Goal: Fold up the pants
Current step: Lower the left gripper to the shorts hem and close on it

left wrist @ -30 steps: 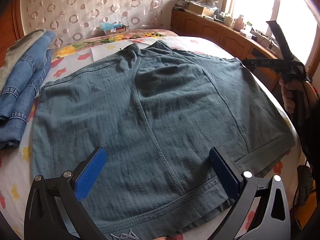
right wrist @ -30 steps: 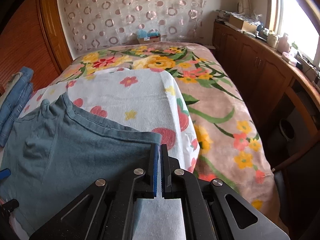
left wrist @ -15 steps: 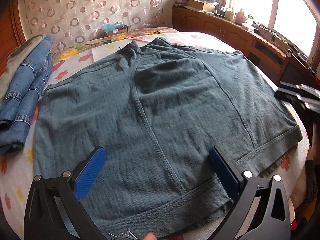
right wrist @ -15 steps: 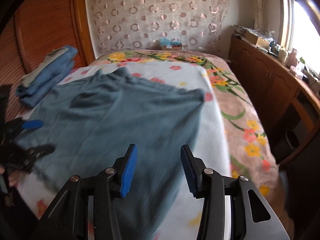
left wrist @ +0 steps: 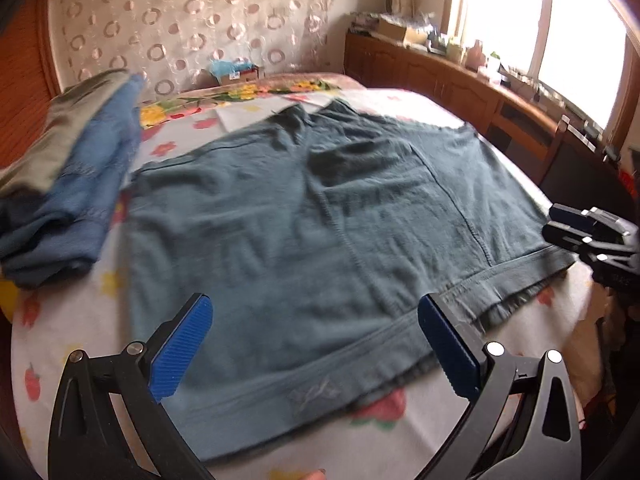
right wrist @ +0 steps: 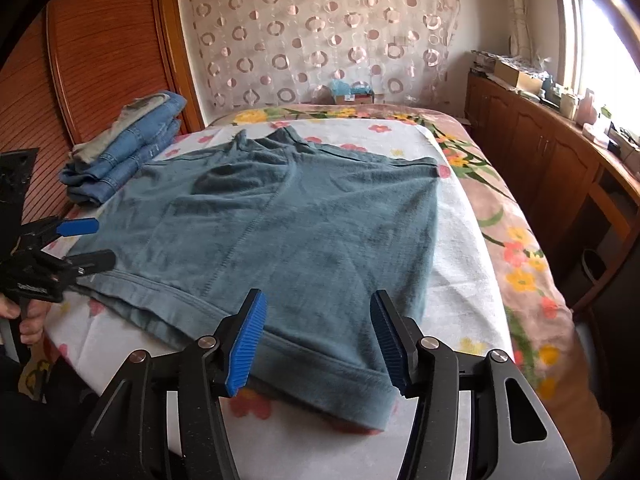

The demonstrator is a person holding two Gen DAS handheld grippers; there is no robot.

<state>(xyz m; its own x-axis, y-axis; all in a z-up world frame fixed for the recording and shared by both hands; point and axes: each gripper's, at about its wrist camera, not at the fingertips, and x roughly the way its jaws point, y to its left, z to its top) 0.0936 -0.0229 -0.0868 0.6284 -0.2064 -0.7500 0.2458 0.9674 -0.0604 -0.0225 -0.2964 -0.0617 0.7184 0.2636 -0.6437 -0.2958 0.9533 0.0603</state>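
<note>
Now my right gripper [right wrist: 318, 338] hangs over the near hem of the pants [right wrist: 280, 232]; its jaws have just been opening and stand apart with nothing pinched, the cloth lying below them. My left gripper [left wrist: 316, 346] is spread wide too, its blue pads [left wrist: 180, 348] held above the waistband and gripping nothing. From the right wrist view I see that left gripper at the picture's left edge, just beside the pants' edge, with my hand [right wrist: 28, 320] round its handle. From the left wrist view the right gripper shows at the picture's right edge, near the corner of the hem.

The pants lie flat and spread out on a white flowered sheet [right wrist: 460, 264] that covers the near part of the bed [right wrist: 528, 280]. The teal cloth is mostly smooth, with a few wrinkles toward the far end. Just beside the pants sits a stack of folded jeans [right wrist: 132, 156], close to the wooden wall panel [right wrist: 100, 64]. Beyond the bed hangs a curtain [right wrist: 320, 36] with a ring pattern, and a small box [right wrist: 354, 94] stands below it. A long wooden cabinet [right wrist: 560, 160] runs under the window [left wrist: 568, 40].
</note>
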